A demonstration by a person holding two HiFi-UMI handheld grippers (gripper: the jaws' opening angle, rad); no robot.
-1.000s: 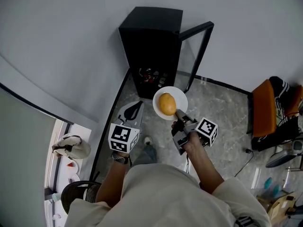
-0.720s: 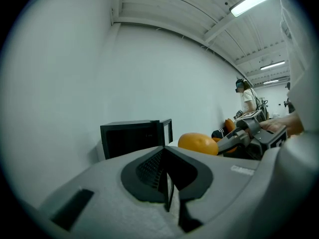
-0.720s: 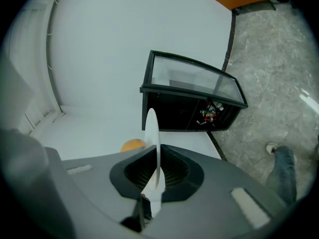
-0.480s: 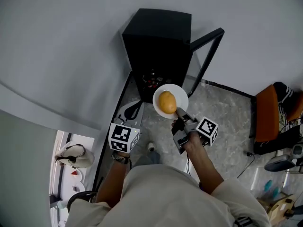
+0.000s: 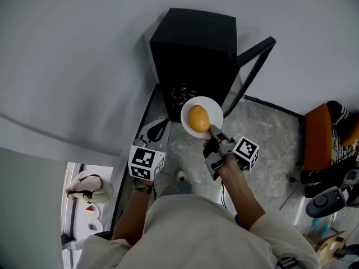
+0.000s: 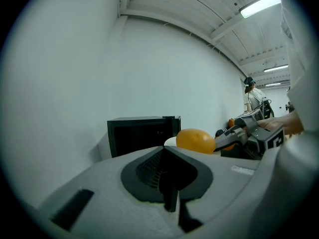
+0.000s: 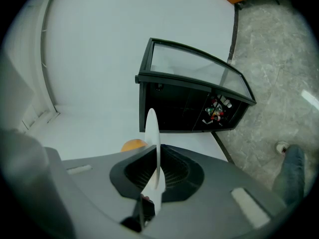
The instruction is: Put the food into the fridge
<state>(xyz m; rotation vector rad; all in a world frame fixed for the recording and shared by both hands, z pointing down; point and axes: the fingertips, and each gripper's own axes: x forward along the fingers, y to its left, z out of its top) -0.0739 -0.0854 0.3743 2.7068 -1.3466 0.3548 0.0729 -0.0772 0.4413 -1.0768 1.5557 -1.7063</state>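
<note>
The left gripper (image 5: 158, 130) hangs low beside the wall, its jaws pressed together with nothing between them. Beyond it a black fridge (image 5: 193, 43) stands on the floor with its glass door (image 5: 253, 65) swung wide. A few small colourful items (image 5: 180, 93) sit on its lower shelf. Just before the opening, a white plate (image 5: 213, 106) carries one smooth, oval, orange-yellow fruit (image 5: 198, 119). The right gripper (image 5: 213, 133) pinches the plate's near rim, its jaws almost closed on it.

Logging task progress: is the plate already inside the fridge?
No, the right hand-held gripper holds the white plate by its rim outside the black fridge.
</note>
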